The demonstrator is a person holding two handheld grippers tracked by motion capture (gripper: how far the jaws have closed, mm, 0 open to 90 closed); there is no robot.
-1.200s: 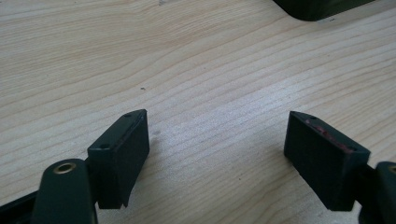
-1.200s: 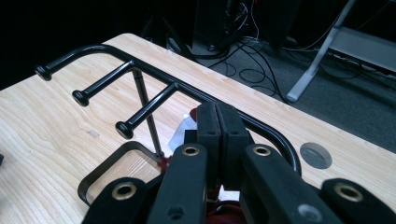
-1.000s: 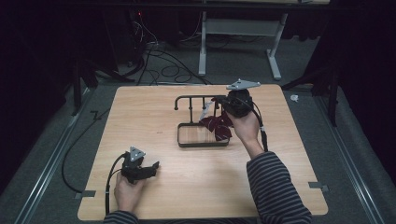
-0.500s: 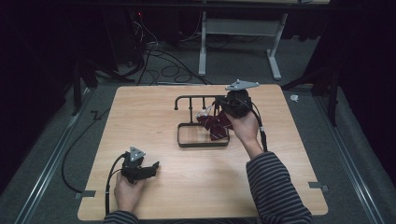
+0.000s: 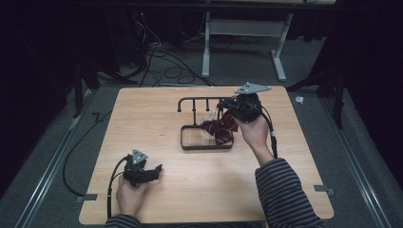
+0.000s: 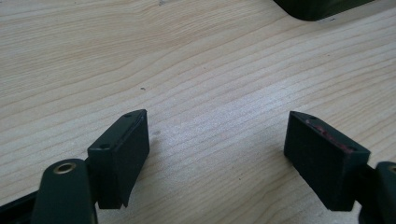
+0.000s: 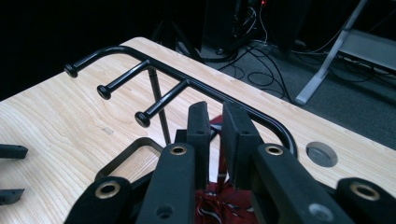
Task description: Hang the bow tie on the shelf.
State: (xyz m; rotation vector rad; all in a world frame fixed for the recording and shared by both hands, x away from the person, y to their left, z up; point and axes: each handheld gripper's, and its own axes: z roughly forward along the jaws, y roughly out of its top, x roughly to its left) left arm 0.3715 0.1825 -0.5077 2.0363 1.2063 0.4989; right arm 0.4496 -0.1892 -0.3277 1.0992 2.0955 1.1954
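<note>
One dark red cloth [image 5: 219,129] hangs from the one black rack [image 5: 192,101] on the desk [image 5: 157,190]. The right tool [image 5: 227,108], jaws just opening and narrowly parted, sits above it; the left tool [image 5: 157,169] rests released.

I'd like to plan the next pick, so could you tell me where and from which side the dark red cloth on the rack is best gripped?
Probably at the bunched upper fold of the dark red cloth, where it hangs beside the black rack. Come from above on the person's side: the rack's bar and pegs block the far side. The right gripper, jaws just opening, is already there.
</note>
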